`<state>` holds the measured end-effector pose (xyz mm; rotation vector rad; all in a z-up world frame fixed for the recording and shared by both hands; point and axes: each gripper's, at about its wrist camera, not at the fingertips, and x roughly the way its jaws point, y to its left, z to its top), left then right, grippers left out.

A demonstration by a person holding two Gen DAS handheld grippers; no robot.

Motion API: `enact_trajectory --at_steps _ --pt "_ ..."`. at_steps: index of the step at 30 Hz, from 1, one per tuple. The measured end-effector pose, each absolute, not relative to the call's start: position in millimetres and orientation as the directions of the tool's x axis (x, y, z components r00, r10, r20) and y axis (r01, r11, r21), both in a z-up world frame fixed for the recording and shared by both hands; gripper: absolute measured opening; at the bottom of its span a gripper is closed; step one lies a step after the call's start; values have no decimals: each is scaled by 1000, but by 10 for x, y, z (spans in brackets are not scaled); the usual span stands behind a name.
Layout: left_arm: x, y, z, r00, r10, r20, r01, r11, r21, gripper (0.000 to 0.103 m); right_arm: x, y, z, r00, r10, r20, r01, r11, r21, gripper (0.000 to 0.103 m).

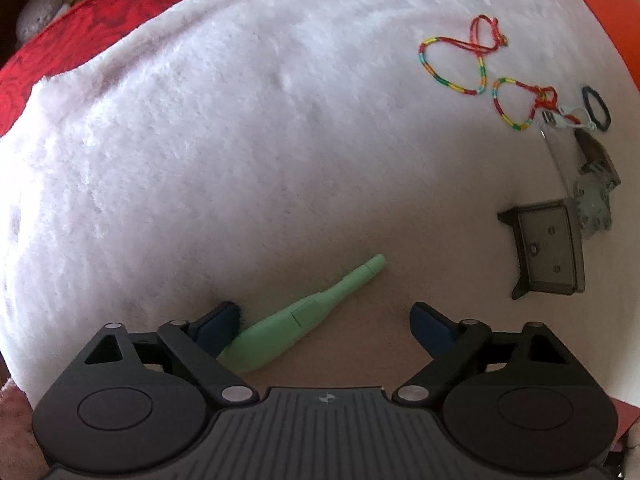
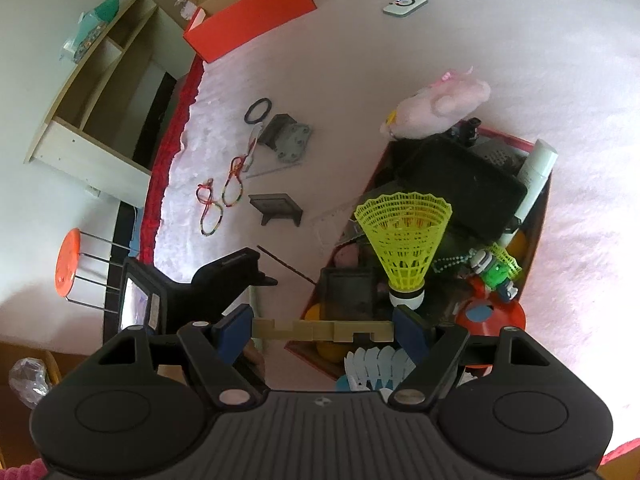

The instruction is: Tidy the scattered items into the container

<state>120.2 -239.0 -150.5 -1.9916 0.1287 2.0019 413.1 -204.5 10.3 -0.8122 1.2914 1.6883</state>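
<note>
In the left wrist view a mint-green pen-shaped tool (image 1: 304, 314) lies slantwise on the white fluffy blanket (image 1: 240, 140). My left gripper (image 1: 325, 328) points down over it with its jaws wide. The tool's thick end rests by the left finger (image 1: 218, 326) and the right finger stands well apart from it. My right gripper (image 2: 325, 334) is shut on a beige notched wooden piece (image 2: 304, 330), held lengthwise between the blue pads. It hovers at the near corner of the red box (image 2: 508, 135), which is crowded with a yellow shuttlecock (image 2: 404, 236), a white shuttlecock and toys.
Colourful braided bracelets (image 1: 452, 64), a black ring (image 1: 596, 108) and dark grey brackets (image 1: 548, 252) lie scattered on the blanket. A pink plush (image 2: 440, 104) leans on the box's far rim. An orange box (image 2: 248, 16), a shelf (image 2: 100, 92) and an orange stool (image 2: 68, 268) stand beyond the bed.
</note>
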Motion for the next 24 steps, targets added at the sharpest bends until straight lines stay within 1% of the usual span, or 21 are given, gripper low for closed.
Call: enact_trajectory --at_steps 1,2,3,4,5,6,7,8,11,13,15,17,19,20,22,24 --pt "1205 -2387 -1479 14 141 -990 -319 -938 -138 64 4142 -2045 95 -436 233 -869 -900 -110 422 79" --pt "1208 -2383 -1454 9 125 -992 -356 -927 -120 56 4151 -2045 87 -435 235 -869 -900 -102 423 79" --pt "1214 -2390 -1428 5 120 -993 -398 -911 -113 41 4156 -2044 83 -437 237 -868 -900 -95 426 79" --pt "1215 -2409 -1406 8 124 -992 -442 -890 -115 32 4161 -2044 80 -438 240 -866 -899 -90 430 79" --pt "1212 -2436 -1384 16 134 -991 -497 -859 -125 28 4162 -2051 81 -441 245 -863 -897 -87 434 79" --pt "1216 -2449 -1359 13 141 -990 -562 -818 -124 20 4161 -2055 80 -443 247 -862 -896 -87 435 79" --pt "1222 -2456 -1332 6 147 -989 -626 -771 -118 18 4160 -2059 78 -444 250 -860 -895 -87 437 79" --pt "1246 -2455 -1290 -23 156 -987 -716 -692 -93 18 4160 -2064 77 -445 252 -859 -895 -86 439 79" --pt "1347 -2464 -1199 -160 191 -968 -908 -414 69 18 4183 -2091 69 -446 257 -857 -894 -78 442 79" --pt "1412 -2506 -1171 -263 230 -937 -956 -192 221 18 4206 -2108 57 -444 257 -858 -894 -71 442 79" --pt "1346 -2564 -1197 -306 234 -923 -952 -61 300 19 4229 -2118 43 -443 254 -860 -895 -65 441 79" --pt "1132 -2501 -1103 -261 221 -940 -965 -44 258 25 4240 -2125 31 -443 252 -861 -895 -63 442 79" --pt "1037 -2563 -1111 -224 242 -944 -974 -32 223 53 4232 -2128 21 -448 250 -858 -892 -63 447 79" --pt "995 -2638 -1095 -219 263 -940 -975 -20 222 56 4225 -2129 16 -450 249 -857 -891 -64 449 79" --pt "1044 -2736 -1074 -208 280 -937 -974 27 225 57 4192 -2132 8 -456 245 -855 -889 -72 453 79" --pt "1097 -2709 -1192 -204 240 -949 -977 15 213 57 4157 -2135 0 -462 241 -854 -886 -80 456 79"
